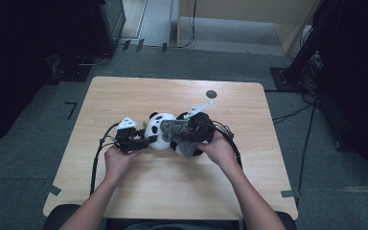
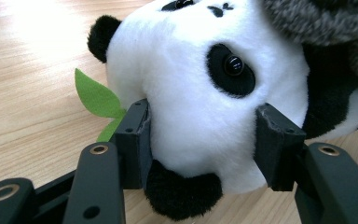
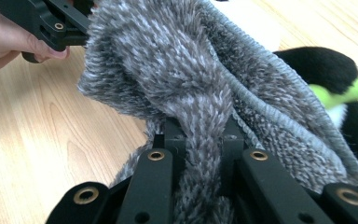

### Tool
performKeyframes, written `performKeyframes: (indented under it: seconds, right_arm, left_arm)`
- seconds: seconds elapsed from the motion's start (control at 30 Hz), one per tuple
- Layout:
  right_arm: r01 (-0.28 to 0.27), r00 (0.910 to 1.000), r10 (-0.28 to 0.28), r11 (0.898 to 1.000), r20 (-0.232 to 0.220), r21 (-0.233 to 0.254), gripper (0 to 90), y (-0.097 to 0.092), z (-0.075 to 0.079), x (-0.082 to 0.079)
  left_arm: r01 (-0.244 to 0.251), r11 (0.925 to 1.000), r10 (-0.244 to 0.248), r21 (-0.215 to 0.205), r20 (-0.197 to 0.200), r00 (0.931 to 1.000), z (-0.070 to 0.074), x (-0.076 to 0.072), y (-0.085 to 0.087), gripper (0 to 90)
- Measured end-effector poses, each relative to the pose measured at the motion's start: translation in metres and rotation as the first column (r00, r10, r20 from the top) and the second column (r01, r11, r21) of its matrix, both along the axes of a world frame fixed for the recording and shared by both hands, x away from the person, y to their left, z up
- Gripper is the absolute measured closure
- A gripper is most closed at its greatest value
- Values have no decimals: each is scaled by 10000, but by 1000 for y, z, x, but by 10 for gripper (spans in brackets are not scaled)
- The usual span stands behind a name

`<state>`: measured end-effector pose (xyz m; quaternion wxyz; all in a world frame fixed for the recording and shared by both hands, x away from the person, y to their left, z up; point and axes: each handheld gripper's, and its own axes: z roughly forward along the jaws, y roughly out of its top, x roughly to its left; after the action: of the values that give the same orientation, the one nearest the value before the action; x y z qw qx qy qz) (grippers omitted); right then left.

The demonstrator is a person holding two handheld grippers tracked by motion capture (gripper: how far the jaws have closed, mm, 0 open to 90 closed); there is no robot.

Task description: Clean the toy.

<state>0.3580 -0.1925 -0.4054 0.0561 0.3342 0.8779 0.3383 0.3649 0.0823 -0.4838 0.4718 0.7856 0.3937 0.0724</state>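
A black and white panda plush lies on the wooden table near its middle. My left gripper comes at it from the left. In the left gripper view its pads press into both sides of the panda's white head, so the left gripper is shut on it. A green felt leaf sticks out beside the head. My right gripper is shut on a grey fuzzy knit cloth that drapes over the panda's body. The cloth bunches between the right gripper's jaws.
A small dark round disc lies on the table toward the far edge. Black cables trail from both grippers across the table top. In the right gripper view the left gripper and its hand sit at the upper left.
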Motion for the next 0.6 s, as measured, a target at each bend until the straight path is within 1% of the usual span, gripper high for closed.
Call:
performKeyframes:
  seconds: [0.2,0.3,0.33,0.6]
  right_arm:
    - [90,9999,-91,9999,129,91,809,-10,0,-3]
    - [227,9997,-228,9997,121,100,809,-17,1,-5]
    - [381,9992,-382,9992,90,109,809,-23,2,-7]
    - [533,9984,-535,9985,171,125,809,-31,2,-11]
  left_arm:
    - [25,10000,-25,1,11,10000,0,1,1,452]
    - [19,10000,-19,-32,-13,10000,0,1,1,452]
    - [17,10000,-17,-37,-13,10000,0,1,1,452]
    - [38,10000,-38,-36,-17,10000,0,1,1,451]
